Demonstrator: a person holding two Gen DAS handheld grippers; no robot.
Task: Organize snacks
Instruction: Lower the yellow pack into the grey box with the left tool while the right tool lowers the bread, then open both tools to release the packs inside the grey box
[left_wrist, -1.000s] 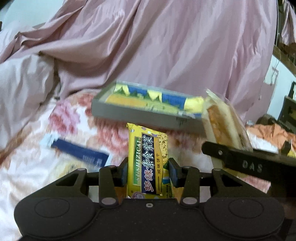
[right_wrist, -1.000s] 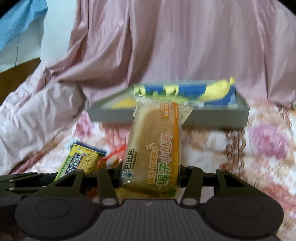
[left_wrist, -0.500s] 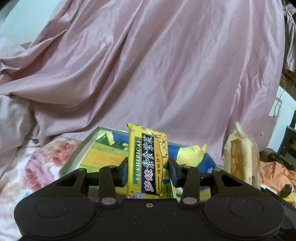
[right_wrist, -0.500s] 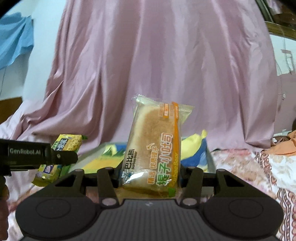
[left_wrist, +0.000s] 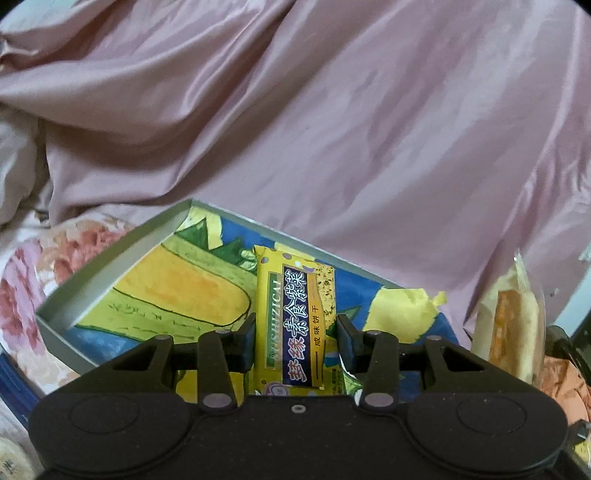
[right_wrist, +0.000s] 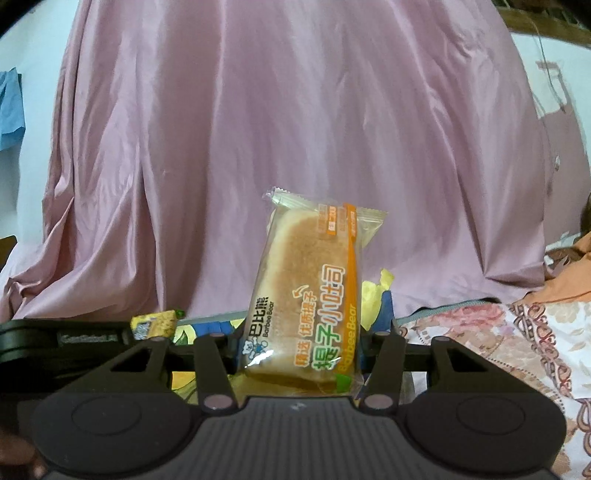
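Yellow foil fills the middle of the left wrist view: the cracker packet (left_wrist: 295, 325) stands upright, pinched at its lower sides by the left gripper (left_wrist: 295, 341), whose fingers are closed in to the packet's width. It hangs above the shallow grey box (left_wrist: 110, 251), over the box's printed yellow and blue floor. The box's near left corner and left wall lie open to view, with bare floor to the left of the packet; the far rim runs just beside the pink satin sheet (left_wrist: 332, 129) draped behind it. The box rests on a floral bedspread (left_wrist: 29, 280).

In the right wrist view, the right gripper (right_wrist: 301, 350) is clamped on the toast packet (right_wrist: 310, 299), held upright with its crimped top edge against the pink sheet. The box's far edge shows low behind it, and the other gripper with the cracker packet sits to its left, near but apart. The bedspread spreads away to the right of the box.
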